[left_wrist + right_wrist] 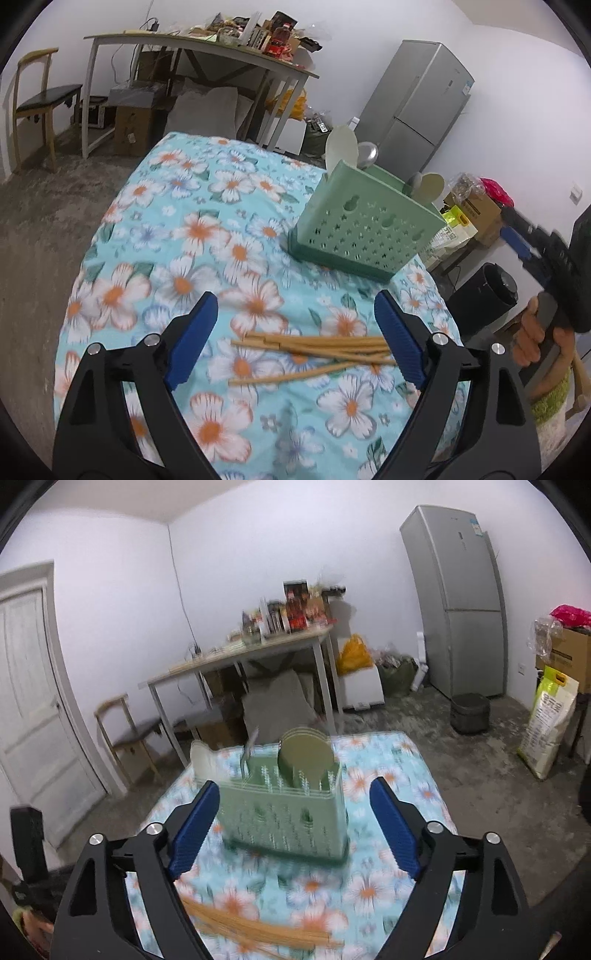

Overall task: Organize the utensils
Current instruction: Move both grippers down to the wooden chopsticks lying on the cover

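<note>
Several wooden chopsticks [314, 350] lie in a loose bundle on the flowered tablecloth [192, 236], between and just below the tips of my left gripper [295, 314]. Its jaws stand open, touching nothing. A green perforated utensil holder [365, 229] stands further back to the right, with spoons and flat round utensils sticking out. In the right wrist view the utensil holder [284, 805] sits straight ahead, framed by my right gripper [293, 801], whose jaws are open and empty. The chopsticks [258, 926] lie blurred below it. The right gripper [550, 251] also shows at the far right, in a hand.
A cluttered white table [207, 48], a wooden chair [40, 103] and boxes stand behind the cloth. A grey fridge [458, 598] stands at the back right, with a dark pot [471, 709] and a sack [550, 720] on the floor. A door [33, 709] is at left.
</note>
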`<state>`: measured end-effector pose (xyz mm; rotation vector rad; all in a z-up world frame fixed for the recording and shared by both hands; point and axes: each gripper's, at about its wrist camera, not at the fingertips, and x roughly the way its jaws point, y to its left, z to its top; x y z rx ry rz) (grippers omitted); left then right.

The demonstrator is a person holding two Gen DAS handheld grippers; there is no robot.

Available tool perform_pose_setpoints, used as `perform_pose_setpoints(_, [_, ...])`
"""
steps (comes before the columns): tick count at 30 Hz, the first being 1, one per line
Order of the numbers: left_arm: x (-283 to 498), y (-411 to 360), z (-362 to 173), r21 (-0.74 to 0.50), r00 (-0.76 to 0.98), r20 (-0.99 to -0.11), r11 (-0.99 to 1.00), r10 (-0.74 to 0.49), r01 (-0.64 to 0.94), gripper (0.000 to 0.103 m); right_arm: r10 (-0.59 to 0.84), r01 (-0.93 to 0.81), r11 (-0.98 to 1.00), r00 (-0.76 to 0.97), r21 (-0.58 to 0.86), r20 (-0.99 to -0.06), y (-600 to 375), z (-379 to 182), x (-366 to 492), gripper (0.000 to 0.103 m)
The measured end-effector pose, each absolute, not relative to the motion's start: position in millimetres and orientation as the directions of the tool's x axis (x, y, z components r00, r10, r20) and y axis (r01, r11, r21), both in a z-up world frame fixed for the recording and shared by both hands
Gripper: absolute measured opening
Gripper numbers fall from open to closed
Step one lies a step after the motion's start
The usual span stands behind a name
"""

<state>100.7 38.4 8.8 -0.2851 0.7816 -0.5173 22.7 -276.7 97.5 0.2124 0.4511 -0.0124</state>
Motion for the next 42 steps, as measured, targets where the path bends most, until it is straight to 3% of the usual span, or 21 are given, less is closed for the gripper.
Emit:
perform_pose_setpoints(9, [70.6,49.1,-12.9,-0.455,0.568,-0.623,0.839,-0.539,0.298,0.083,-0.052,0.093,0.995,0.771,0.032,-0.635,-229.8,46.9,-7.1,0.092])
perform_pose_setpoints(15, [56.8,48.7,-27.9,-0.452,0.539,-0.647,0.840,-0.540,0.299,0.083,-0.102,0.095,0.994,0.736,-0.047,-0.669,-205.5,23.3,-24.3,0.096])
perform_pose_setpoints(36, [49.0,51.8,-44.8,-0.404,0.524,-0.650,0.834,-0.550,0.374,0.083,-0.144,0.138,0.988,0.611,-0.075,-0.778,-179.4,-41.5,-28.9,0.096])
perform_pose_setpoints(42, [57.8,40.2,-47.5,-0.440,0.497,-0.632,0.804,-0.594,0.401,0.063,-0.162,0.139,0.986,0.625,-0.096,-0.764,-183.7,-47.9,-22.0,0.096])
